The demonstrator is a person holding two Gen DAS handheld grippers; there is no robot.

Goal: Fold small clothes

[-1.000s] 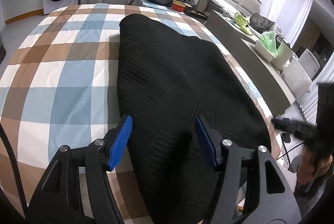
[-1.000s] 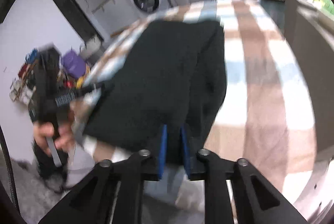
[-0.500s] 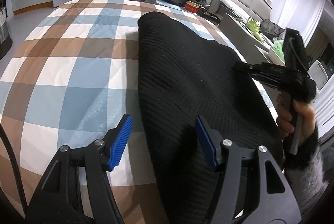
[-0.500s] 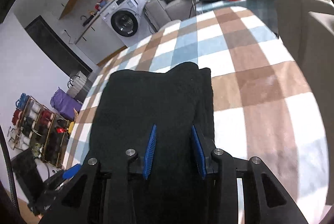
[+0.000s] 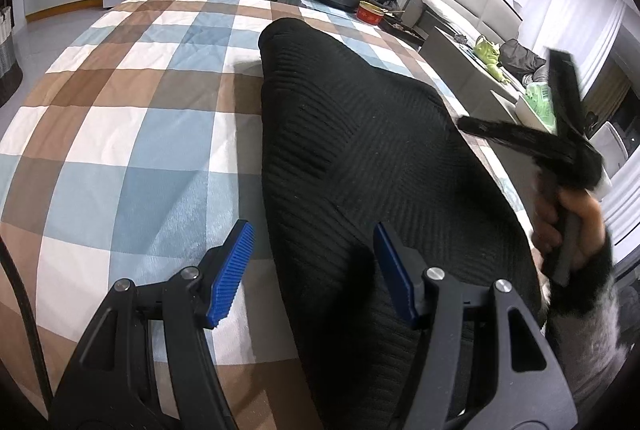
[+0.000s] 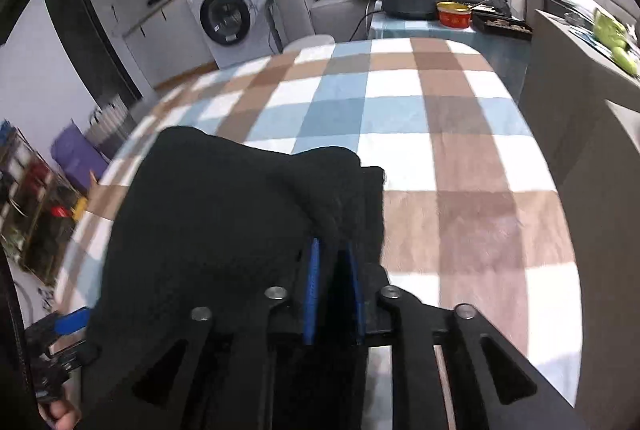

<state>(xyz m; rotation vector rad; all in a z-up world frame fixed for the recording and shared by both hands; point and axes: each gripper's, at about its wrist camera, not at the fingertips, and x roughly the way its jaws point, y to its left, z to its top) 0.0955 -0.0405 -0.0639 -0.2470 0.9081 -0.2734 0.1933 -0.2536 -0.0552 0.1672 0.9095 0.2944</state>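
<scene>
Black garment (image 5: 380,165) is lying on the checked counter (image 5: 132,133). Right gripper (image 6: 334,290) jaws are pinching its edge; left gripper (image 5: 312,274) jaws are hovering half-open, empty. Next: gripping the left edge, then folding.

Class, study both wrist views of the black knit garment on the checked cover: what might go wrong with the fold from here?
1. The right hand-held gripper pinches bunched folds near the edge of the black knit garment, so several layers may lift together.
2. The left hand-held gripper stands open astride the other edge, gripping nothing; a one-sided pull may skew the garment.
3. The checked cover could be caught too.
</scene>
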